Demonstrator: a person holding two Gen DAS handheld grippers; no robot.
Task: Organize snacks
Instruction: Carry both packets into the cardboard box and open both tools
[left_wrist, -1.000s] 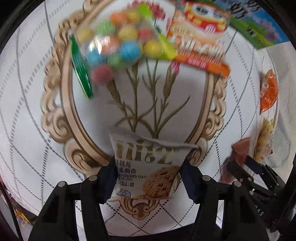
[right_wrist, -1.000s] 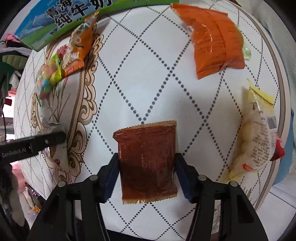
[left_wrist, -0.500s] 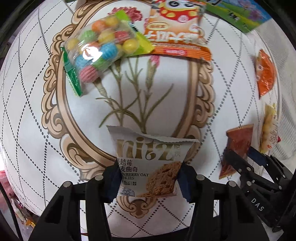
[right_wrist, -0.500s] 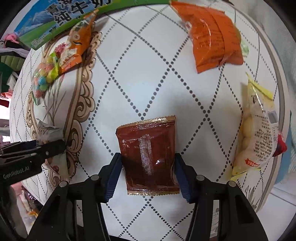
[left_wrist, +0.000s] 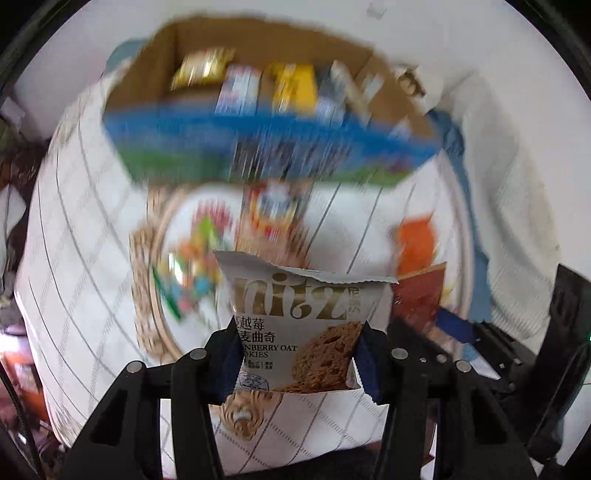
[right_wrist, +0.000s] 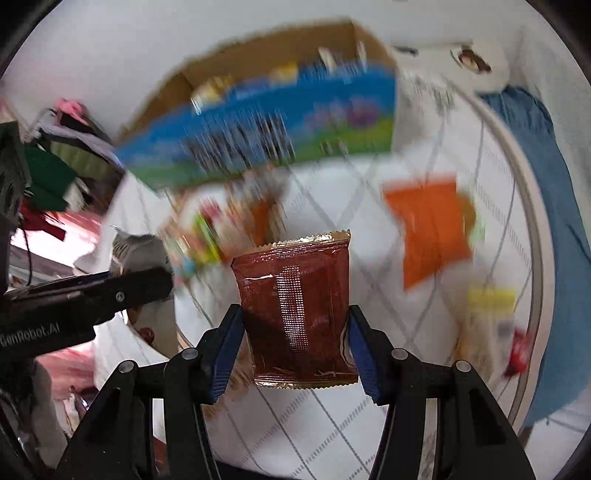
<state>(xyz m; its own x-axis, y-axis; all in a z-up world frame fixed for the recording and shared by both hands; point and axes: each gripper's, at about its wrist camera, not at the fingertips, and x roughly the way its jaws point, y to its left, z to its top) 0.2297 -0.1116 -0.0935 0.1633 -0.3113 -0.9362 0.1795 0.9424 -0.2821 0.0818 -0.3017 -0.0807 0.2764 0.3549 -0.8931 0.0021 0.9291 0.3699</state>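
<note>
Left tongs (left_wrist: 295, 354) pinch a white cookie packet (left_wrist: 299, 325) by its sides, clear of the surface (left_wrist: 85, 280). Right tongs (right_wrist: 293, 347) pinch a brown sachet (right_wrist: 295, 310) likewise — both raised. Behind, blurred: a cardboard box (left_wrist: 258, 96) holding snacks; an orange packet (right_wrist: 432, 236) lies on the surface.

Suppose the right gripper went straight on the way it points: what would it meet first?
Probably the tablecloth just short of the blue box; the right gripper holds a brown packet that leads. Blur leaves depth unclear.
</note>
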